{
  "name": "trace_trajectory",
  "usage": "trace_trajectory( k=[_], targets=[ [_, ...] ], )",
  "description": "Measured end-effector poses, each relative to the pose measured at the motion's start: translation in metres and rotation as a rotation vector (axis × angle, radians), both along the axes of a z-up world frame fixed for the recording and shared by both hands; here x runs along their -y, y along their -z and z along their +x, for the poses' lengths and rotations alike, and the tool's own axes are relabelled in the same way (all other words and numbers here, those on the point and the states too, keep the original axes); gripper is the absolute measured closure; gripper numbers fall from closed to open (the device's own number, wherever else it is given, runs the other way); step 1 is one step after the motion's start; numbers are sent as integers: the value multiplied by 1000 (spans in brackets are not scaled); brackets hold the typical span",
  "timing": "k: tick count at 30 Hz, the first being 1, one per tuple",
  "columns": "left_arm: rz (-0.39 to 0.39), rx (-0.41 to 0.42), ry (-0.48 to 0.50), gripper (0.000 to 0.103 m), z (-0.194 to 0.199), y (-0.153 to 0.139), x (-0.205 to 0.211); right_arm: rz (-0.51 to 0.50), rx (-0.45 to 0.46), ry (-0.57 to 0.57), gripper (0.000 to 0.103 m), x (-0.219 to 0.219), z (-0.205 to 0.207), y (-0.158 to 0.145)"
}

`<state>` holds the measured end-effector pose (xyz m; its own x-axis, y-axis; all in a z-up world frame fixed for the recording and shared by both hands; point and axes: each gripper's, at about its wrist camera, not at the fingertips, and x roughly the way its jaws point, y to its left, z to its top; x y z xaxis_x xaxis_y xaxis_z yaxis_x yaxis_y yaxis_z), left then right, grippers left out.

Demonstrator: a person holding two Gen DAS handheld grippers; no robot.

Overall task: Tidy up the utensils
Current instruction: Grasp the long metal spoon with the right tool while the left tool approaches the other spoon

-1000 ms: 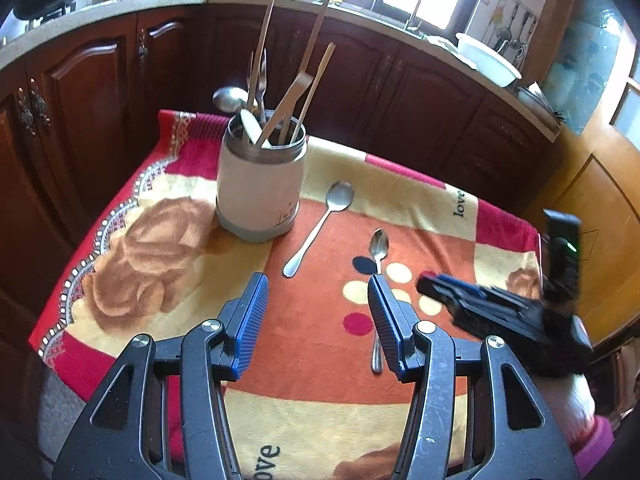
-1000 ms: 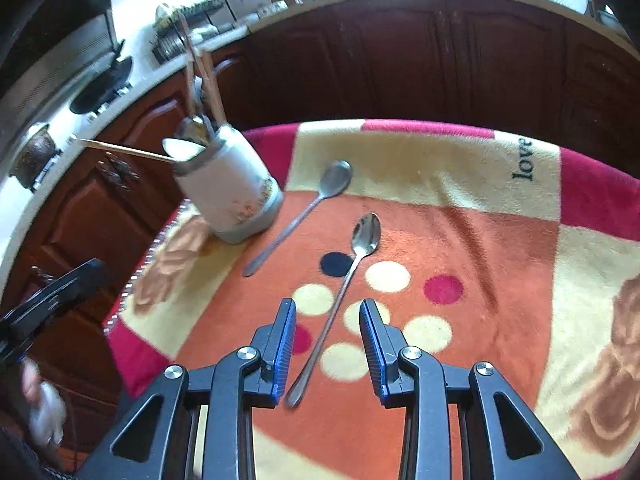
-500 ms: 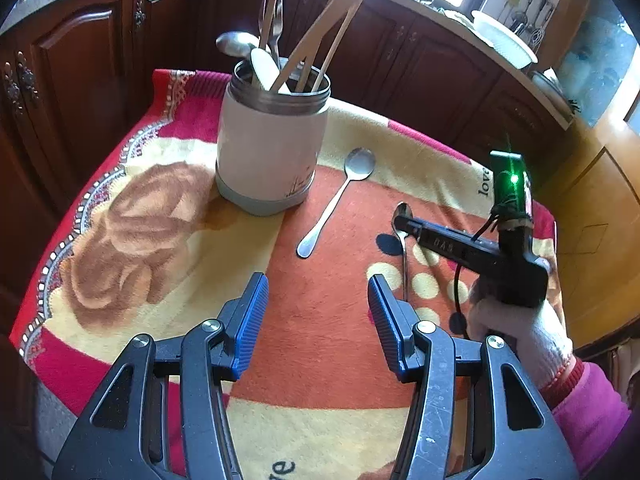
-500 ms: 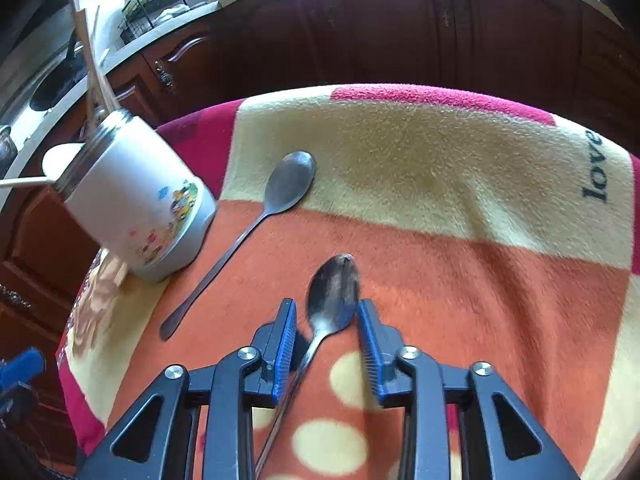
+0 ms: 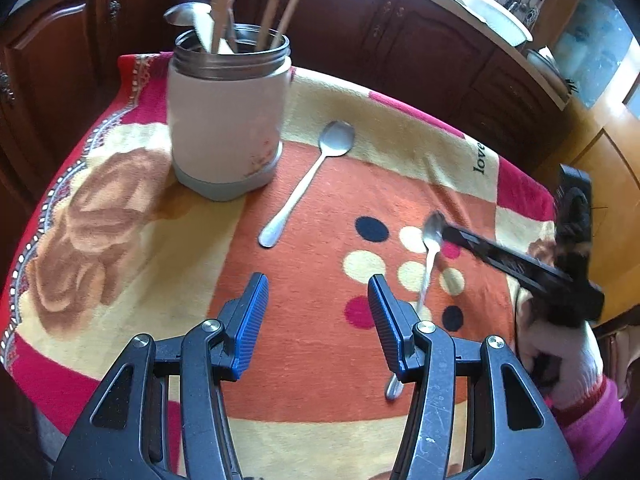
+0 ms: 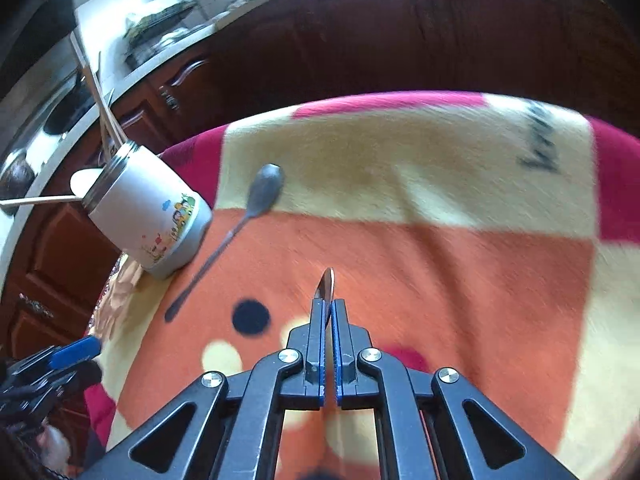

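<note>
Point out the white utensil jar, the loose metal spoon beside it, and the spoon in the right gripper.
White utensil jar [image 5: 226, 120], left wrist view, side wall.
Loose metal spoon [image 5: 337, 139], left wrist view, bowl.
Gripped spoon [image 6: 326, 285], right wrist view, bowl edge.

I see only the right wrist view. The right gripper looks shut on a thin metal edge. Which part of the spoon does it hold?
Observer: In the left wrist view, the right gripper pinches the spoon at its bowl end. The long handle slants away below it, over the dotted cloth.
Operator: Is the left gripper free?
Observer: Yes. The left gripper is open, with nothing between its pads.
Operator: Is there room in the container?
Observer: The container already holds wooden utensils and a metal spoon, but part of its mouth looks free.
</note>
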<state>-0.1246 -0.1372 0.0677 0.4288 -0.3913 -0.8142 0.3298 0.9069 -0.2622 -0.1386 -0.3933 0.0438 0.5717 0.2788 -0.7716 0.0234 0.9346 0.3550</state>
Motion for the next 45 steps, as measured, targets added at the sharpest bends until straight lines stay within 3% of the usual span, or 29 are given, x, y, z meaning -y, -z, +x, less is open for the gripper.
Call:
trace_trajectory(
  k=[5, 7, 8, 14, 15, 16, 17, 27, 38, 45],
  targets=[
    [9, -9, 22, 52, -1, 4, 12, 25, -29, 12, 97, 28, -38, 7],
    [12, -9, 30, 52, -3, 4, 16, -4, -28, 0, 76, 34, -41, 8],
    [15, -7, 34, 52, -4, 3, 18, -6, -29, -7, 75, 35, -41, 9],
    [12, -16, 58, 52, 1, 1, 27, 23, -12, -90, 75, 39, -25, 13],
    [11, -21, 64, 52, 5, 0, 30, 28, -5, -104, 80, 40, -22, 14],
    [13, -23, 72, 52, 8, -1, 34, 34, 2, -113, 94, 41, -20, 15],
    [15, -22, 79, 52, 10, -2, 37, 39, 1, -116, 97, 41, -19, 16],
    [82, -28, 133, 52, 84, -4, 102, 126, 39, -27, 98, 78, -64, 21],
    [370, 19, 123, 52, 150, 23, 153, 230, 64, -18, 98, 89, -70, 31],
    [424, -19, 89, 52, 169, 52, 158, 253, 63, -28, 98, 90, -68, 32]
  ],
)
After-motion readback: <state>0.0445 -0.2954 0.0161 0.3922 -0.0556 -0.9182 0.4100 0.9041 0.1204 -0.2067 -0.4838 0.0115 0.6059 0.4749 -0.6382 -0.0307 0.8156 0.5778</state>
